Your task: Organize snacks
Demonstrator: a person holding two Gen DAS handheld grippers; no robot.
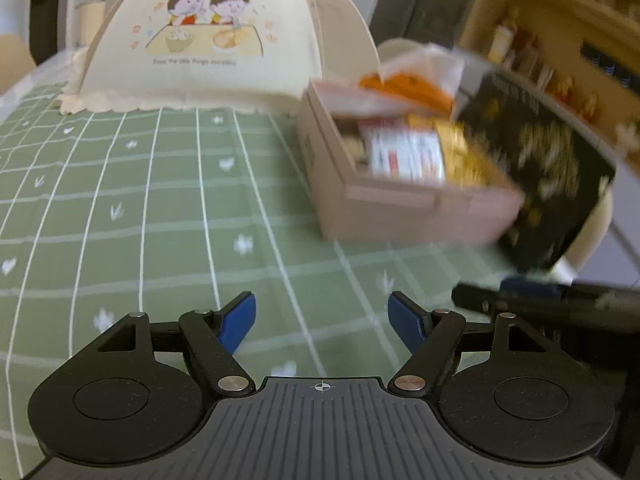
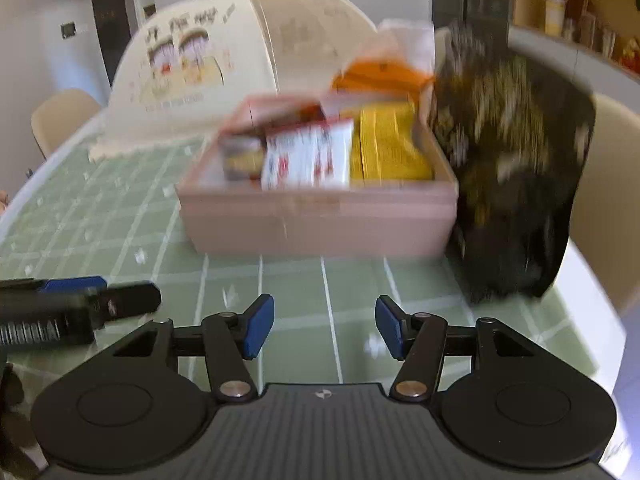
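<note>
A pink box [image 1: 400, 208] [image 2: 320, 224] stands on the green checked tablecloth and holds several snack packs: a red-and-white pack [image 1: 404, 152] [image 2: 308, 156], a yellow pack [image 1: 460, 152] [image 2: 388, 144] and an orange pack [image 1: 408, 88] [image 2: 380, 72] at the back. A large black snack bag [image 1: 532, 168] [image 2: 508, 168] leans against the box's right side, partly outside it. My left gripper [image 1: 322, 320] is open and empty over the cloth, short of the box. My right gripper [image 2: 325, 326] is open and empty in front of the box. Both views are blurred.
A cream food cover [image 1: 208, 40] [image 2: 208, 52] with a cartoon print stands behind the box. Shelves with bottles [image 1: 560, 40] are at the right. A chair [image 2: 64, 116] stands at the far left. The other gripper's fingers [image 2: 80, 304] [image 1: 520, 300] show at each view's edge.
</note>
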